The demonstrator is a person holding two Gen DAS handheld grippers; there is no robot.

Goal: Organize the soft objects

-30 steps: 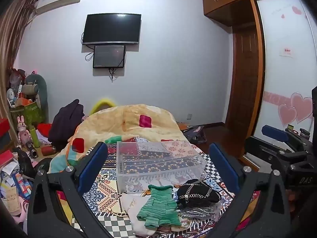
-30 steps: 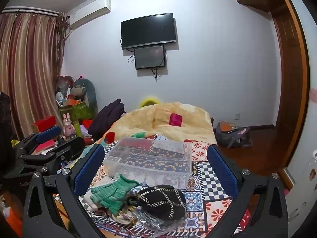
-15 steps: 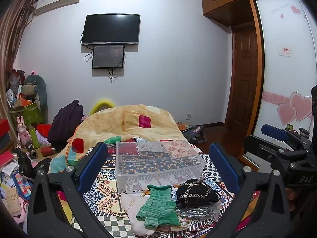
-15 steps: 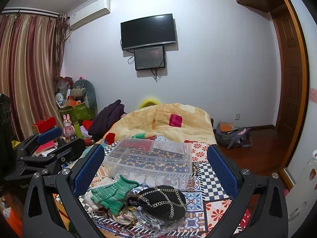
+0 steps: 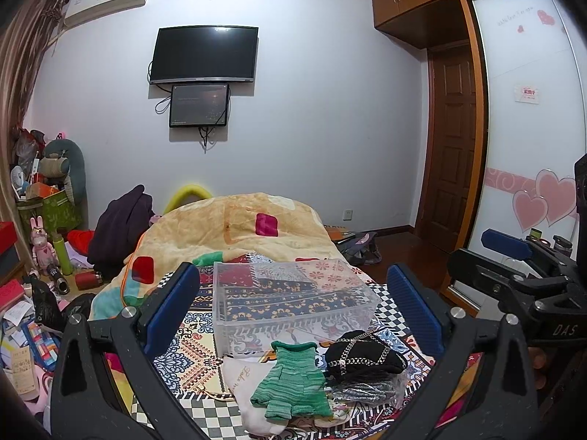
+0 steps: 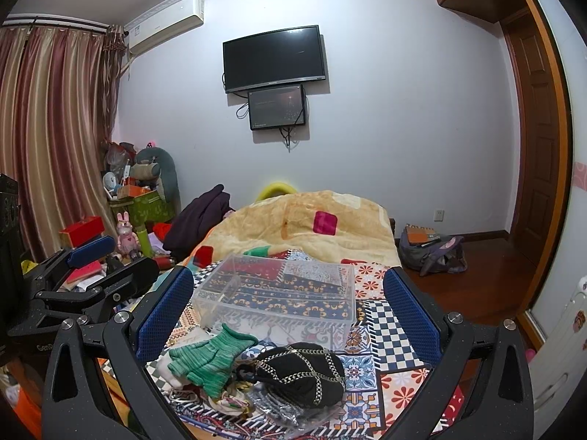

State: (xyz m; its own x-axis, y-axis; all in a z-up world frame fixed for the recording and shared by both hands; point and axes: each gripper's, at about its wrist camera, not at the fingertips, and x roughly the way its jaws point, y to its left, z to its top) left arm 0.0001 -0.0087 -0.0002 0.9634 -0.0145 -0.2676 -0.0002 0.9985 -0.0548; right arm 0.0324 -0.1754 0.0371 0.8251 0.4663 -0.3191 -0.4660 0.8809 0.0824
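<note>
Now | left tongs (image 5: pixel 293 304) open, level | right tongs (image 6: pixel 288 300) open, above gloves (image 6: pixel 205 354)

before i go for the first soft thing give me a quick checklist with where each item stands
1. Left claw open, holding nothing: ok.
2. Right claw open, holding nothing: ok.
3. Clear bin upright, no lid, nothing inside: ok.
4. Green knit glove on top of the pile, uncovered: ok.
5. Black chain-trimmed piece free of the silvery item under it: cannot tell.
6. Claws apart from each other: ok, the right one sits off to the side in the left view.
</note>
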